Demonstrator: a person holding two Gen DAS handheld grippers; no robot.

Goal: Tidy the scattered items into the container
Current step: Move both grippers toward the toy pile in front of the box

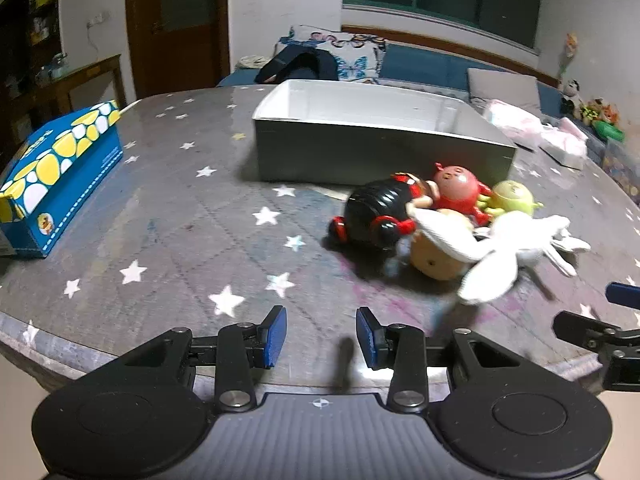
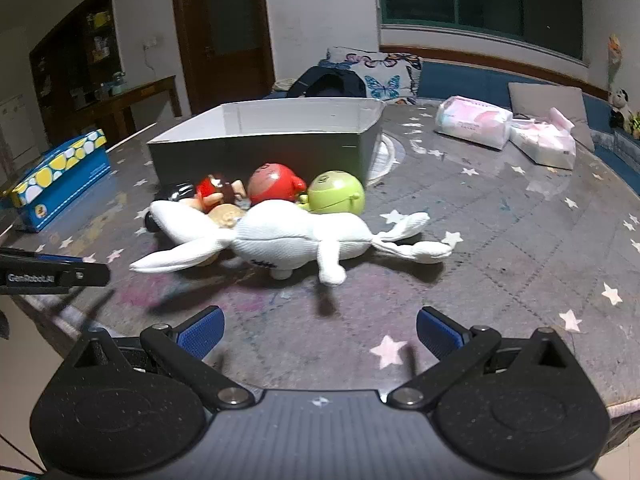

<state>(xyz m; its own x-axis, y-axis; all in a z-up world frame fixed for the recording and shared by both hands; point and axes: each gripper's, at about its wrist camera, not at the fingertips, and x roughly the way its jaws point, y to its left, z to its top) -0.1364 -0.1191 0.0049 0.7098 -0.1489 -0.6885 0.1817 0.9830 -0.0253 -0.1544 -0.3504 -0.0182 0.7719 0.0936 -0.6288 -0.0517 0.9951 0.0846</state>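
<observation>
Both grippers hover low over the near edge of the star-print table (image 2: 520, 240), left gripper (image 1: 321, 336) spread, nothing between its pads, right gripper (image 2: 320, 334) spread wider, also holding nothing. Toys all heaped just in front of the grey box (image 2: 264, 152): white plush rabbit (image 2: 296, 236) nearest, red figure (image 2: 276, 182), green figure (image 2: 338, 192), black toy (image 1: 372, 208) behind it. Blue tissue box (image 1: 60, 176) far left

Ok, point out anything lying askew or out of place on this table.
The toys are heaped outside the grey box, not in it. The white plush rabbit sprawls on its side, its ears draped over the tan toy. Nothing looks spilled or broken.
</observation>
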